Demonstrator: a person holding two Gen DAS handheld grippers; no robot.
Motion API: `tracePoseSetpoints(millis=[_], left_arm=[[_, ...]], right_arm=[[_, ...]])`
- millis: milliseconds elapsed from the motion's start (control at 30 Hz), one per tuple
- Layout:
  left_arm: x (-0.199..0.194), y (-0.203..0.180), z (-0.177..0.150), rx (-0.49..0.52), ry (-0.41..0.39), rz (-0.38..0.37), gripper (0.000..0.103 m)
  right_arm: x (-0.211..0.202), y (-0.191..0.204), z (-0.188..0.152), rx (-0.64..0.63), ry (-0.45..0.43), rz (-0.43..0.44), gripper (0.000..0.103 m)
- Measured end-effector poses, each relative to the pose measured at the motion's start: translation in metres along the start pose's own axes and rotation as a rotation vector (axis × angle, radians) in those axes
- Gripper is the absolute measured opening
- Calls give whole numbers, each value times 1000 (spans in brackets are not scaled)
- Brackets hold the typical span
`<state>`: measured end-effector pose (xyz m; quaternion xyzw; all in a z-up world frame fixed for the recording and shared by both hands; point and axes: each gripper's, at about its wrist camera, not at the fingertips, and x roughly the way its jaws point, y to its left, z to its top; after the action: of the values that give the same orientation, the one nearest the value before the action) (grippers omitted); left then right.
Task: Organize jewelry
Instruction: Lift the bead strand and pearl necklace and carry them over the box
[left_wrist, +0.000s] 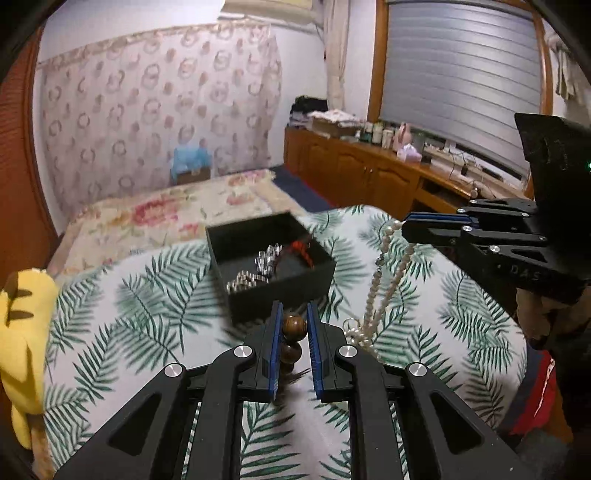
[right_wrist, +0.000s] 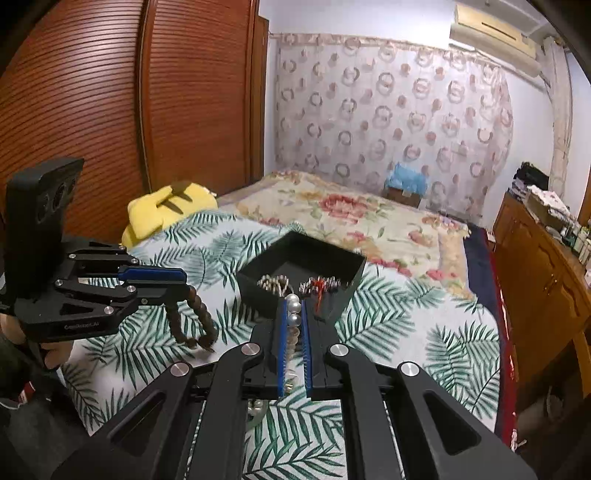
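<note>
Clamped on brown beads (left_wrist: 294, 326) at lower centre in the left hand-held gripper (left_wrist: 294, 325) and on pearls (right_wrist: 293, 306) in the right hand-held gripper (right_wrist: 293, 312), both lifted clear of the bed (left_wrist: 110, 332), probably for dropping into the mid-frame box (left_wrist: 221, 236).

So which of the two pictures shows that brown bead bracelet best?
The right wrist view: the brown bead bracelet hangs in full from the left claw, its loop visible. The left wrist view shows only a few beads pinched between that claw's own fingers.
</note>
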<state>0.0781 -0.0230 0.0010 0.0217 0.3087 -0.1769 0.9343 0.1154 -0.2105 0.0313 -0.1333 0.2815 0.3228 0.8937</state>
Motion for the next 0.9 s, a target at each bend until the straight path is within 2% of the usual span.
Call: tracePoseSetpoints(millis=[333, 900], left_arm=[[-19, -1, 25, 22, -67, 6, 12], [-12, 24, 66, -2, -114, 0, 12]], right_arm=[[-21, 4, 33, -35, -77, -8, 8], [-22, -11, 84, -36, -151, 1, 8]])
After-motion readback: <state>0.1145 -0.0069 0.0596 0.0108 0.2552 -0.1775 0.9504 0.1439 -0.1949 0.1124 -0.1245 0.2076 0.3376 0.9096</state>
